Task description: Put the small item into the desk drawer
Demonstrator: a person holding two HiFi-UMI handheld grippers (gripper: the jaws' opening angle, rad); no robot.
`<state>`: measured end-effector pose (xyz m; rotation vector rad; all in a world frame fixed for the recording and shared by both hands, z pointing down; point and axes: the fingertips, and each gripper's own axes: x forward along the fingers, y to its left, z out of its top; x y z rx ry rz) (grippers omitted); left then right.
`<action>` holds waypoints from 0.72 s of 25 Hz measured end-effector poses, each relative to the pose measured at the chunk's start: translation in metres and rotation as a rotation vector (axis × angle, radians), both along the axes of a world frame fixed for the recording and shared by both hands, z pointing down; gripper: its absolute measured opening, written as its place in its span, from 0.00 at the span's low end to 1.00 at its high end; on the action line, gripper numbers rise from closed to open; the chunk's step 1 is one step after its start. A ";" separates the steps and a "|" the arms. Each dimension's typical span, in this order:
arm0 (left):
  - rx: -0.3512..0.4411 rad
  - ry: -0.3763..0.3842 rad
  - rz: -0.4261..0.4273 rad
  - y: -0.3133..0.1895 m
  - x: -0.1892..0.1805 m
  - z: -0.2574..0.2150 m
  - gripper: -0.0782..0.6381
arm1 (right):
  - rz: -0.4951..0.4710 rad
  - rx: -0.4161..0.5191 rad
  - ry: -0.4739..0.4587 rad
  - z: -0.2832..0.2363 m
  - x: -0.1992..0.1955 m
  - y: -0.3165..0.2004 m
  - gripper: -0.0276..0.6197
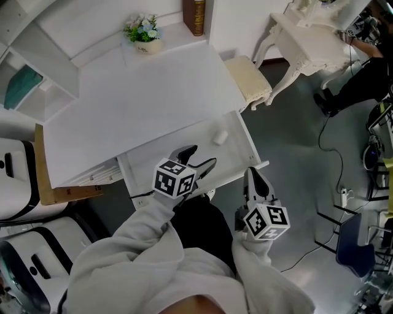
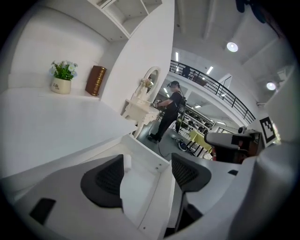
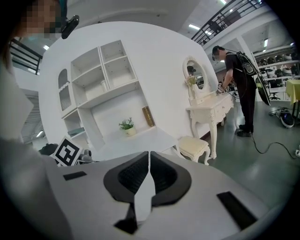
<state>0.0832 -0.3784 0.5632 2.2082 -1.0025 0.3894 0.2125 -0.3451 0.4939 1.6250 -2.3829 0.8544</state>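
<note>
Head view: a white desk seen steeply from above, with its drawer pulled open toward the person.
Small item: a small white item lies on the drawer floor toward the right end, close under the desk edge, touching neither gripper.
Left gripper: the left gripper hangs over the open drawer, near the item but apart from it.
Left gripper view: the left gripper has its jaws spread wide, and only the bare drawer floor shows between them; the item peeks out beside the edge of one dark pad, not gripped.
Right gripper: the right gripper is held outside the drawer front, off its right corner, above the grey floor.
Right gripper view: the right gripper has its jaws pressed together with nothing between them.
Desk top: a potted plant and an upright brown book stand at the back against the wall.
Shelves: a teal object sits in a cubby at the left.
Surroundings: a cream stool stands just right of the desk, and a white dressing table beyond it.
Background: a person in dark clothes stands at that dressing table.
</note>
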 end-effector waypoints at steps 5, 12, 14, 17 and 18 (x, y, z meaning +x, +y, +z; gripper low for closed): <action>0.041 0.034 0.010 0.017 -0.012 -0.028 0.54 | 0.022 0.020 -0.005 -0.015 -0.009 0.018 0.10; 0.146 0.036 0.009 0.032 -0.028 -0.066 0.45 | 0.046 0.068 0.003 -0.034 -0.020 0.038 0.10; 0.175 0.038 0.016 0.036 -0.029 -0.076 0.44 | 0.053 0.080 0.007 -0.037 -0.022 0.044 0.10; 0.213 0.050 0.027 0.044 -0.032 -0.091 0.42 | 0.058 0.101 0.016 -0.045 -0.025 0.051 0.10; 0.226 0.055 0.030 0.048 -0.033 -0.096 0.41 | 0.059 0.109 0.019 -0.048 -0.026 0.053 0.10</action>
